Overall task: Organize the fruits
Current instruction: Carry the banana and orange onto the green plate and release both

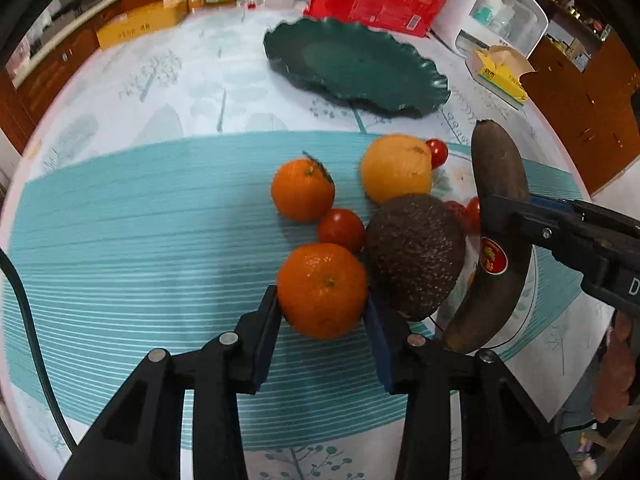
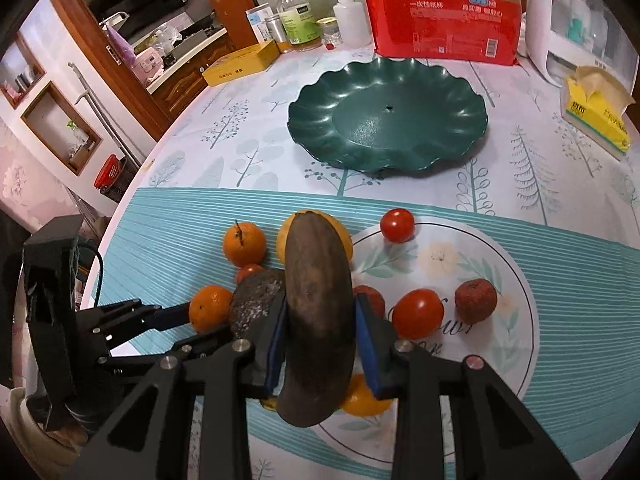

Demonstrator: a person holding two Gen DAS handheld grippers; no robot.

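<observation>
While most print is too blurred to read, the red pack (image 2: 444, 16) carries Chinese text, the banana (image 2: 318, 320) a red-yellow sticker, the mat (image 2: 560, 280) a partial "owr". Left gripper (image 1: 322, 312) pinches a tangerine (image 1: 322, 290) beside the avocado (image 1: 416, 254). Right gripper (image 2: 320, 344) clamps the banana mid-length. Both narrow. Green plate (image 2: 440, 128) sits bare, well behind the fruit.
</observation>
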